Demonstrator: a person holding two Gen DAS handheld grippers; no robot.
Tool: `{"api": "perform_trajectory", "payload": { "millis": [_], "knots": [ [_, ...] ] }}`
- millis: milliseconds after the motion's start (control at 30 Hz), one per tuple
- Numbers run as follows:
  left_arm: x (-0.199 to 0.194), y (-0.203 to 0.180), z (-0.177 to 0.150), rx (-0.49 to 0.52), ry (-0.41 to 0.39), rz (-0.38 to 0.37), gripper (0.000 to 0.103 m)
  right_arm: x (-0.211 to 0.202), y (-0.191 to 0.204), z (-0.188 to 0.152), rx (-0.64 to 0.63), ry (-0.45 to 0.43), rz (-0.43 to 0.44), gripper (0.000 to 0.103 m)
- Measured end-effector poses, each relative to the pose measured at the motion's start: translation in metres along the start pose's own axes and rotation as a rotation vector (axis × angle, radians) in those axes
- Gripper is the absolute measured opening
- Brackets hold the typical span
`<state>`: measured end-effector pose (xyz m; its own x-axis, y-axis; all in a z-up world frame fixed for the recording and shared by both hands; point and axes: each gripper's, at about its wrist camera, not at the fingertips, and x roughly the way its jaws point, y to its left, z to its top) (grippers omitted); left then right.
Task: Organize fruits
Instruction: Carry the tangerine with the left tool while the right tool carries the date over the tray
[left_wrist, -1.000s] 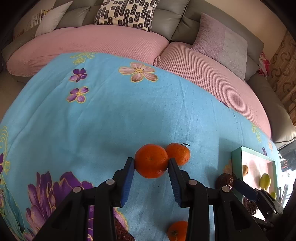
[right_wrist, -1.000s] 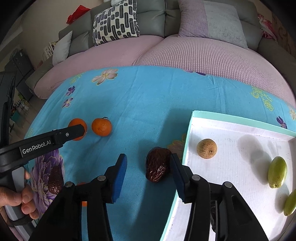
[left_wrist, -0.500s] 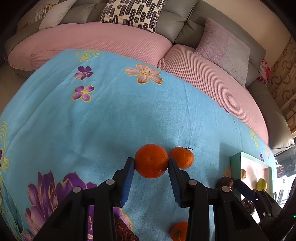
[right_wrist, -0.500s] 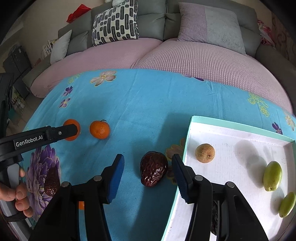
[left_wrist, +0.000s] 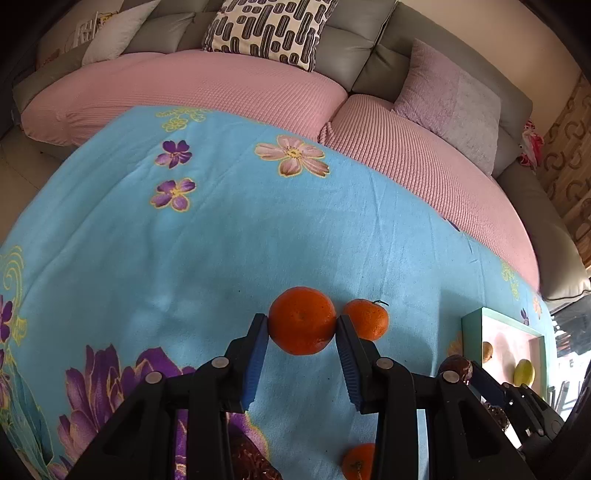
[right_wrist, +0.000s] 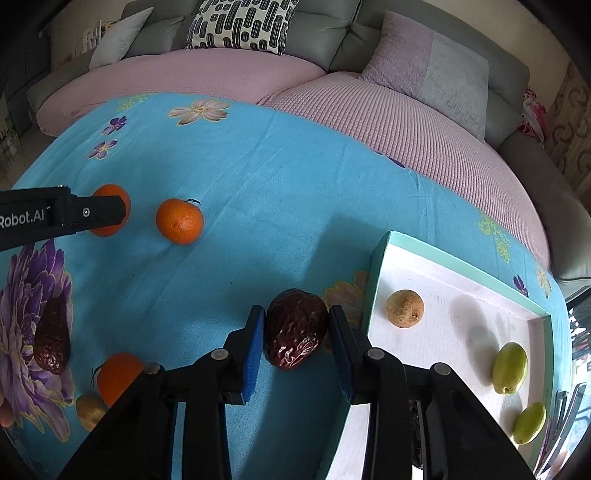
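The left gripper has its blue pads pressed on either side of an orange mandarin, just over a turquoise blanket printed with purple and pink flowers. A second mandarin with a short stem lies just beyond its right finger, and a third mandarin lies on the cloth below and behind that finger. The right gripper has just been closing, and its pads now clamp a dark red wrinkled date by its sides. Immediately to the right of that gripper stands a shallow tray with a mint-green rim and a white floor; inside lie a round brownish fruit near its left wall and two green fruits farther right. Far to the left of the right gripper another date rests on a printed purple bloom, with a small tan fruit nearer the camera. Beyond the blanket runs a pink quilted cover on a grey sofa, with a black-and-white patterned cushion and a lilac pillow against its back
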<state>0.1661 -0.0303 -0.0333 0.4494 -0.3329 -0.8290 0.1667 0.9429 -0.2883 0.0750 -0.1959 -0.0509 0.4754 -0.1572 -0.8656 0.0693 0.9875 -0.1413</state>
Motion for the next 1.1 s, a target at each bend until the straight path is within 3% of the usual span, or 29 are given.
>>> {"api": "perform_trajectory", "payload": {
  "millis": [167, 567, 1100],
  "knots": [
    [-0.017, -0.012, 0.003, 0.035, -0.043, 0.003, 0.040, -0.025, -0.019, 0.003, 0.115, -0.073, 0.128, 0.036],
    [-0.038, -0.083, -0.005, 0.191, -0.094, -0.049, 0.040, -0.057, -0.079, -0.006, 0.275, -0.141, 0.112, 0.036],
    [-0.012, -0.211, -0.068, 0.477, -0.004, -0.186, 0.040, -0.080, -0.212, -0.072, 0.591, -0.128, -0.142, 0.037]
  ]
}}
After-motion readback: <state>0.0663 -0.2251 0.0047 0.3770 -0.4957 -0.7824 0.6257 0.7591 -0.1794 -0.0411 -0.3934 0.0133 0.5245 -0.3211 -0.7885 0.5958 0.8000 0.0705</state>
